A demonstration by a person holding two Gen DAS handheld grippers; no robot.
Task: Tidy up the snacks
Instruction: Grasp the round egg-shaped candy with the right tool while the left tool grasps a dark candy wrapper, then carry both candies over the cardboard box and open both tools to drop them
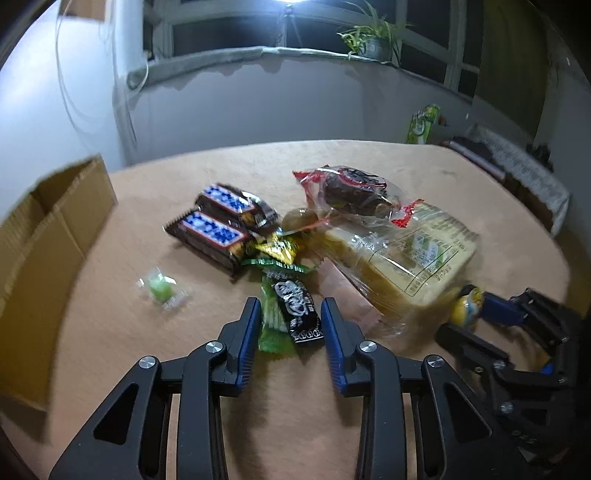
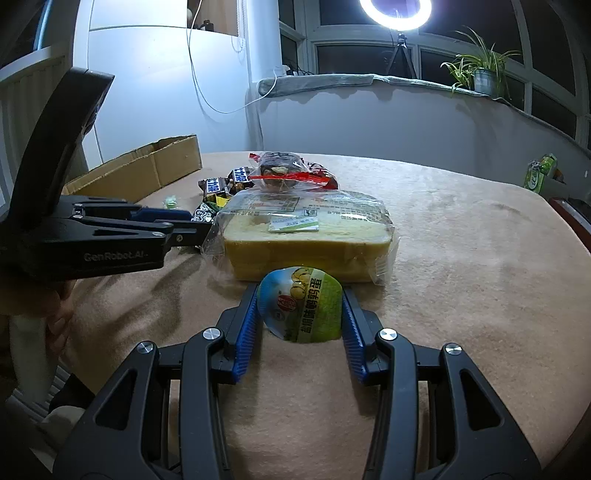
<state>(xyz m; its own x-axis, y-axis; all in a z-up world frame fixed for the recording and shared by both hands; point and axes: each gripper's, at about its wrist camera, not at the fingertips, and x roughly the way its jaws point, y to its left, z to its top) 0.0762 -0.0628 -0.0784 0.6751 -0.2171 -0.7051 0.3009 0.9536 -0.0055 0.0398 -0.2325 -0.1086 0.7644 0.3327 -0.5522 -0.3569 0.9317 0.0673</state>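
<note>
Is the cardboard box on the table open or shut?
Open: the cardboard box has its flaps standing up. Its inside is hidden.

Beyond the far edge of your desk (image 2: pixel 461 229), covered in a tan cloth, a curved pale wall (image 2: pixel 369 122) rises to a grey sill (image 2: pixel 317 83). Dark window panes (image 2: pixel 354 55) stand above it. You have a ring light (image 2: pixel 395 11) on a tripod glaring there, and a potted plant (image 2: pixel 482 74) sits toward the sill's right end. A white cable (image 2: pixel 207 92) hangs down the white panel (image 2: pixel 155 92) at left.
</note>
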